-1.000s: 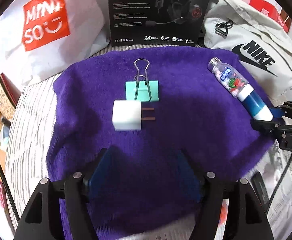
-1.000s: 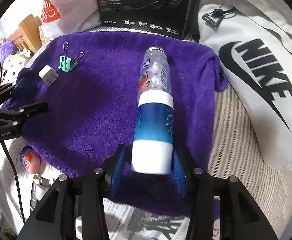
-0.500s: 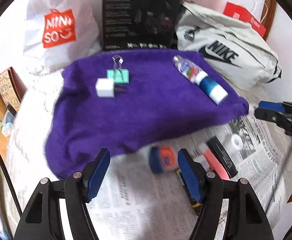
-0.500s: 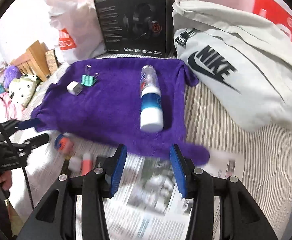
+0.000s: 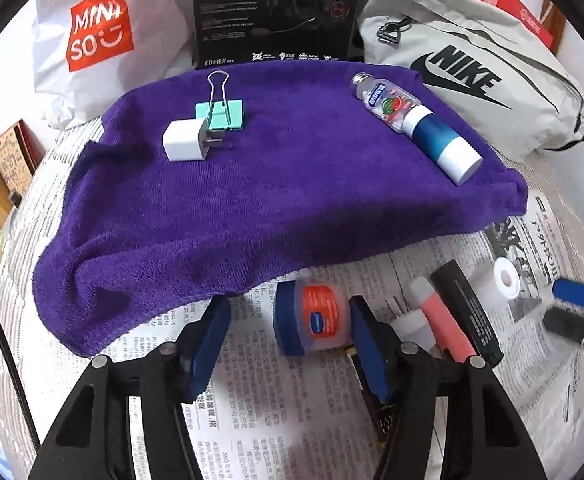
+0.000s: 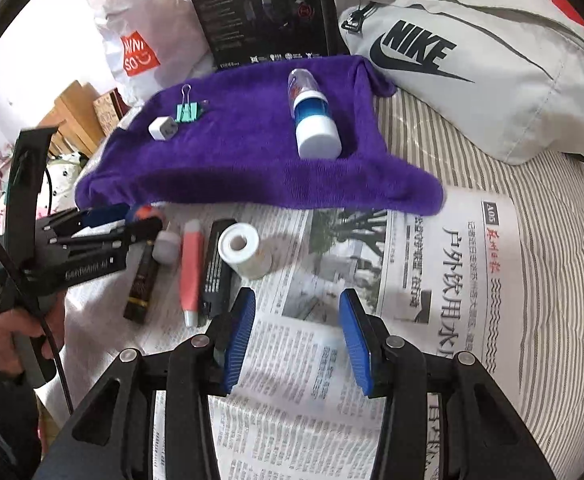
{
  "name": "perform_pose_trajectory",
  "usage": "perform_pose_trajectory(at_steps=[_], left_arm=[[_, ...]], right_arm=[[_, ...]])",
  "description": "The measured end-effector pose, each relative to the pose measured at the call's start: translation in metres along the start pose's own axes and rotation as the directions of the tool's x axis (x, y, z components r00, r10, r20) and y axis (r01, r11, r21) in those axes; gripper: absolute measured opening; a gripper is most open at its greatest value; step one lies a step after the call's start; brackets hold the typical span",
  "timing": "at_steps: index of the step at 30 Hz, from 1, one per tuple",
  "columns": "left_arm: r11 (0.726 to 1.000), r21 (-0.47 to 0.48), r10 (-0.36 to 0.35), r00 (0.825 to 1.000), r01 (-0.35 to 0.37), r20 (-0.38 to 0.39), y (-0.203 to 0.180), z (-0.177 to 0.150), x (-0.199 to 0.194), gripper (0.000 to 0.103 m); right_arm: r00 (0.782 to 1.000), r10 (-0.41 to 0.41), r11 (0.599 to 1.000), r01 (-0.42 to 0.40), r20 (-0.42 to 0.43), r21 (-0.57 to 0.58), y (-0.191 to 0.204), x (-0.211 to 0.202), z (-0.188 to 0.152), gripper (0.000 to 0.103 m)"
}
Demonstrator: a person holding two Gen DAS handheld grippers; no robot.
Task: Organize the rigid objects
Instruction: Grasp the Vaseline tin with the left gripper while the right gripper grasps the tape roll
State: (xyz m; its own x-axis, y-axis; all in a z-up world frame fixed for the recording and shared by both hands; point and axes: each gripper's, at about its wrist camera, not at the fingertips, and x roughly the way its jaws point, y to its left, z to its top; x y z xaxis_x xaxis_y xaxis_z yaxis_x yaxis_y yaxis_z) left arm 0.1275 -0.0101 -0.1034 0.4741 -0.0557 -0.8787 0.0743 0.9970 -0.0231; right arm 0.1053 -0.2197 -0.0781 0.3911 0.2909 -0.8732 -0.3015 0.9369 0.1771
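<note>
A purple towel (image 5: 283, 184) holds a white charger (image 5: 183, 141), a green binder clip (image 5: 221, 114) and a blue-and-white bottle (image 5: 420, 124). On the newspaper (image 5: 283, 392) in front lie a small blue-and-orange jar (image 5: 312, 322), a pink tube (image 6: 191, 268), two black sticks (image 6: 217, 264) and a white tape roll (image 6: 243, 250). My left gripper (image 5: 289, 344) is open, its pads on either side of the jar, the right pad close to it. My right gripper (image 6: 298, 340) is open and empty over bare newspaper, right of the tape roll.
A white Minso bag (image 5: 99, 36), a black headset box (image 5: 275, 12) and a grey Nike bag (image 5: 468, 76) stand behind the towel. Striped bedding (image 6: 544, 264) lies to the right. Wooden furniture (image 6: 79, 120) is at the left.
The right gripper let go of the bottle, which now lies on the towel, and pulled back over the newspaper. The left gripper also drew back off the towel and now straddles the jar.
</note>
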Motion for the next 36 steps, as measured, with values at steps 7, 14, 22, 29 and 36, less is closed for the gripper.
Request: perform_pose_trajectory(at_steps=[7,14,22,29,36], left_arm=[[0.999,0.038,0.034,0.999,-0.034,0.006,-0.008,0.001,0.000,0.035],[0.999,0.026,0.029,1.000,-0.029,0.002,0.003,-0.007,-0.004,0.035],[1.000,0.015,0.027,1.000,-0.028,0.012,0.006,-0.012,-0.005,0.035],[1.000,0.008,0.016,1.000,-0.016,0.020,0.009,-0.012,-0.006,0.035],[1.000,0.014,0.010,1.000,-0.010,0.019,0.013,-0.012,-0.006,0.035]], right_arm=[[0.999,0.048,0.999,-0.048,0.007,-0.014,0.013,0.008,0.000,0.044],[0.999,0.047,0.998,-0.047,0.000,-0.029,0.022,0.028,0.011,0.044],[0.999,0.047,0.999,-0.047,0.004,-0.018,0.019,0.046,0.019,0.043],[1.000,0.023,0.999,-0.023,0.007,-0.041,0.021,0.052,0.029,0.034],[1.000,-0.026,0.996,0.026,0.001,-0.082,0.024,0.052,0.030,0.028]])
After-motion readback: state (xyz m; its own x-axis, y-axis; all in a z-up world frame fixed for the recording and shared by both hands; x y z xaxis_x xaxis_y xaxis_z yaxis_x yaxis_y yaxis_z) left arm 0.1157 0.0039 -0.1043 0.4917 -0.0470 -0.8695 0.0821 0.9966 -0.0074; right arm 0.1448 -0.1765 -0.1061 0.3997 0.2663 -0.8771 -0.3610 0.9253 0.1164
